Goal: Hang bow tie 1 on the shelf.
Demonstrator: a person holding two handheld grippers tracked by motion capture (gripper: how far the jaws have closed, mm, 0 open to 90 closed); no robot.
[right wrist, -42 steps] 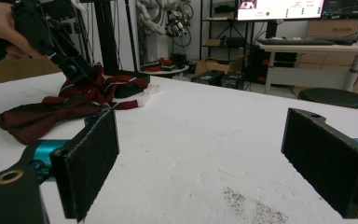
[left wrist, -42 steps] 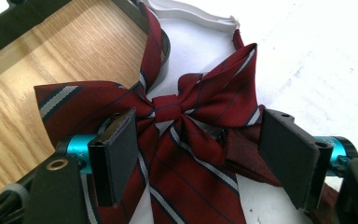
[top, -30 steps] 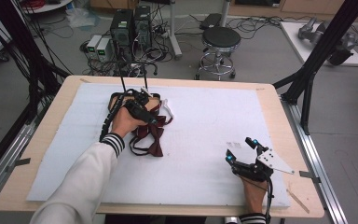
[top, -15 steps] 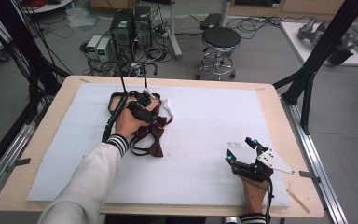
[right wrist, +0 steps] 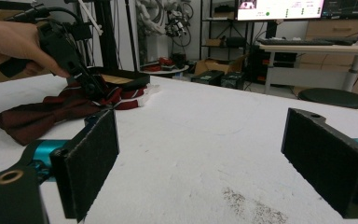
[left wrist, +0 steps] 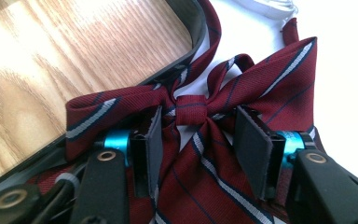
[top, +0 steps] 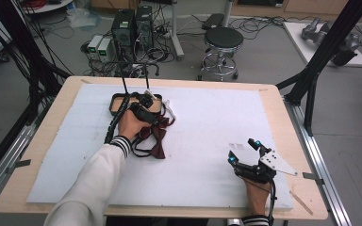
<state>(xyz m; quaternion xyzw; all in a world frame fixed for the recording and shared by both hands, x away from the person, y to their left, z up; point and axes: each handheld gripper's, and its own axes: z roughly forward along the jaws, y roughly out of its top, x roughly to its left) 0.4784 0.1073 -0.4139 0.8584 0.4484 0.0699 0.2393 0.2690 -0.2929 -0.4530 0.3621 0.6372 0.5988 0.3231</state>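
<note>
Left gripper is bearing down on a burgundy striped bow tie, its jaws having just been closing, with the gathered cloth just below the tie's centre knot sitting between the two black pads; the pads are standing a little apart and, as far as the left gripper view tells, not yet pressing on the fabric. To do this pickup well, the grip should probably be landing on the bunched middle at or just under the knot, since the flat wings would likely be slipping or unfolding, and the closing should be going on until the cloth is firmly pinched before any lifting. In the high view the bow tie is lying on the white mat, with one wing draping over the dark rim of a shallow wood-bottomed tray just beside it and its neck strap looping toward the person's sleeve. Care is called for so the lower jaw is not catching that rim. Right gripper is resting well apart from the tie near the mat's front right, its jaws wide open with nothing between them.
</note>
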